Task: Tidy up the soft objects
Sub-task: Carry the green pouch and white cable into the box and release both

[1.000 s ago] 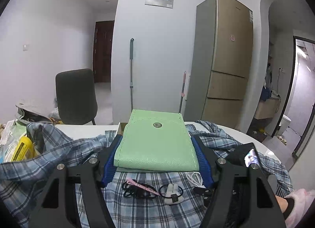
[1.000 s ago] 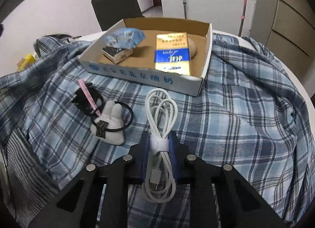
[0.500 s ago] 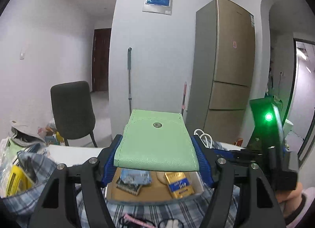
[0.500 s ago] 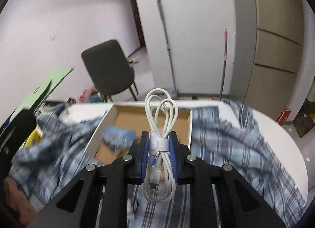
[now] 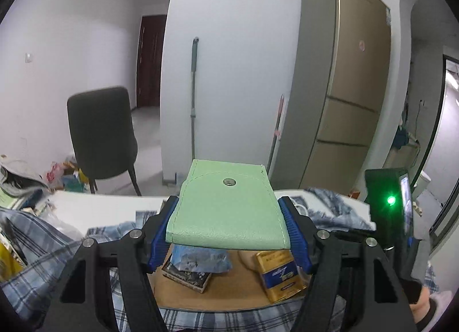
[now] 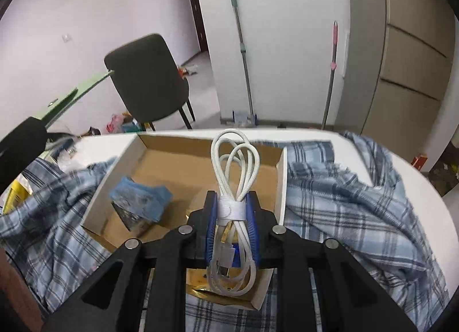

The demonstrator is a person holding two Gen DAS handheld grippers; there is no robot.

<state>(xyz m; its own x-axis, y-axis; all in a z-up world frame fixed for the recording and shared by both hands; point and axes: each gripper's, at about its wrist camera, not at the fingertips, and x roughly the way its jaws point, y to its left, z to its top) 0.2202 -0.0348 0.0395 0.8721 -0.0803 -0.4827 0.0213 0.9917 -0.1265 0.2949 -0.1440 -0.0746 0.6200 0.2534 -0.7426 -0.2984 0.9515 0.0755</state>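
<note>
Both grippers have travelled from over the plaid cloth (image 6: pixel 358 203) to above the box (image 6: pixel 183 160). Left gripper (image 5: pixel 229 231) clamps the green pouch (image 5: pixel 226 211) flat by its side edges; right gripper (image 6: pixel 233 228) is clenched on the cable (image 6: pixel 233 171) at its strap (so the loops stay bundled). Each item hangs over the box, seemingly for dropping beside the packets (image 5: pixel 198 266) inside.

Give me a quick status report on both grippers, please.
Left gripper shut on green pouch. Right gripper shut on white cable. Both above cardboard box. Nothing blocking.
</note>
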